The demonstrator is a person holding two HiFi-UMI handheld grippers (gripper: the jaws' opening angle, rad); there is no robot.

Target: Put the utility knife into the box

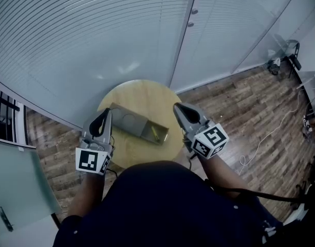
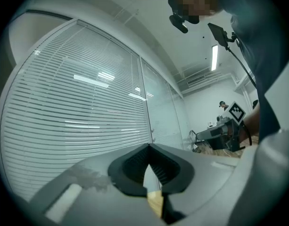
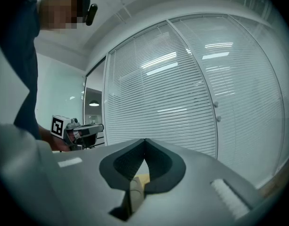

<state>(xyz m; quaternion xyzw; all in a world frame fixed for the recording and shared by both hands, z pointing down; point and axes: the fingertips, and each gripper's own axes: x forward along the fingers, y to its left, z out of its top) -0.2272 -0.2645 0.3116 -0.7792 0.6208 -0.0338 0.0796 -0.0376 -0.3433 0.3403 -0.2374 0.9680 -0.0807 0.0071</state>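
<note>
1. The utility knife (image 1: 156,133) shows as a small yellowish shape lying inside the box (image 1: 125,118), at the end nearer the right claw. It is too small in the head view to make out its blade or which way it points
2. The box is an open grey tray that sits on the round wooden bench (image 1: 142,92), roughly at its middle and a little towards the person
3. The left claw (image 2: 148,148) is fully closed, its dark pads meeting at the tip with nothing between them. It is raised off the bench and looks out at the window blinds (image 2: 83,112), not down at the box
4. The right claw (image 3: 144,141) is likewise closed tight and empty, lifted clear and facing the blinds. In the head view it hangs over the bench edge just beside the box, touching neither box nor knife
5. Judged from how things lie, the main step looks done: the knife is in the box and neither claw has hold of it
6. What seems left is little. No lid can be seen in any view, so whether the box should be covered I cannot tell
7. The one doubt is whether the knife lies flat on the box floor or leans on its end wall, which the head view does not settle
</note>
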